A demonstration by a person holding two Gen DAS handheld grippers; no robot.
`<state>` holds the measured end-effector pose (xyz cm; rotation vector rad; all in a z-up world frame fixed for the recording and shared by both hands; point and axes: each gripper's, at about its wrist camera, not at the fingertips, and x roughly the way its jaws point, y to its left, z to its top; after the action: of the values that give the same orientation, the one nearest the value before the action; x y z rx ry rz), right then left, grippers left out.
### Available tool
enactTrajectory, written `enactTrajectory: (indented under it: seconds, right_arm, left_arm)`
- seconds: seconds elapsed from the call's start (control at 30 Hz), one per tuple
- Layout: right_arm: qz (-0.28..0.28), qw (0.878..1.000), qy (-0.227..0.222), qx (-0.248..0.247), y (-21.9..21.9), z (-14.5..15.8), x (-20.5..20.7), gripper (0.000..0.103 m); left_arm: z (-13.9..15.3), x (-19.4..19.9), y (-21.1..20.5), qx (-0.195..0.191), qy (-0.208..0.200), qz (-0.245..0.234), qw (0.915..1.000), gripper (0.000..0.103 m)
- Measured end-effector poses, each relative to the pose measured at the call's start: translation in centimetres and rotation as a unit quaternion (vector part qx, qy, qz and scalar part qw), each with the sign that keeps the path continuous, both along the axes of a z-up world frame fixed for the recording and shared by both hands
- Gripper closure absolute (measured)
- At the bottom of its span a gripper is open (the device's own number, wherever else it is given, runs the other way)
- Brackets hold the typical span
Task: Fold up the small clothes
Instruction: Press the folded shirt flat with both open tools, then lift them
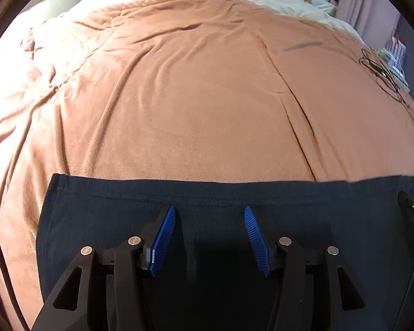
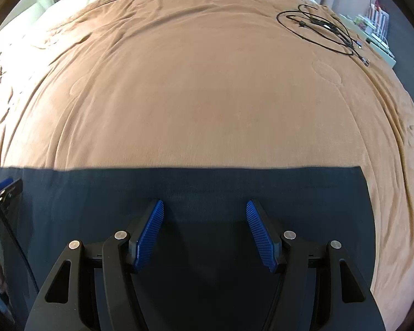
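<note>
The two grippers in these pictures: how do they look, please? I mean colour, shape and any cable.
The left gripper and the right gripper look alike: black, angular linkage arms with triangular cut-outs and round silver pivot pins. Each finger carries a blue pad with fine ridges, tapering to a point. A thin black cable runs at the left edge of the right wrist view. No markings are legible.

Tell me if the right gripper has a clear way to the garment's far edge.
Probably yes. The right gripper hangs open over the dark garment, just short of that edge, with nothing between; the cables lie far off.
</note>
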<state>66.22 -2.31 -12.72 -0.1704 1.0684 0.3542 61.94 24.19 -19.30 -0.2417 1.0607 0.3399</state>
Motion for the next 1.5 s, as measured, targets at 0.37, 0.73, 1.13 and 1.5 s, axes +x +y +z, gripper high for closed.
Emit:
enactTrajectory:
  seconds: [0.37, 0.73, 1.13, 1.5]
  right_arm:
    - [0.013, 0.999, -0.002, 0.038, -3.0, 3.2, -3.4, 0.042]
    - [0.044, 0.998, 0.02, 0.034, -6.4, 3.4, -10.5, 0.042]
    - [0.043, 0.999, 0.021, 0.011, -9.5, 2.1, -19.3, 0.042]
    - [0.024, 1.0, -0.003, 0.011, -12.8, 1.1, -28.0, 0.042]
  left_arm:
    - [3.5, -4.9, 0.4, -0.025, -0.008, -0.014, 0.9996, 0.048]
    - [2.7, -12.9, -2.6, -0.043, 0.005, -0.027, 0.9987, 0.048]
    - [0.8, -22.0, -6.1, -0.026, 0.008, -0.034, 0.9991, 0.047]
    - [0.2, -29.3, -8.5, -0.01, -0.012, -0.024, 0.9996, 0.046]
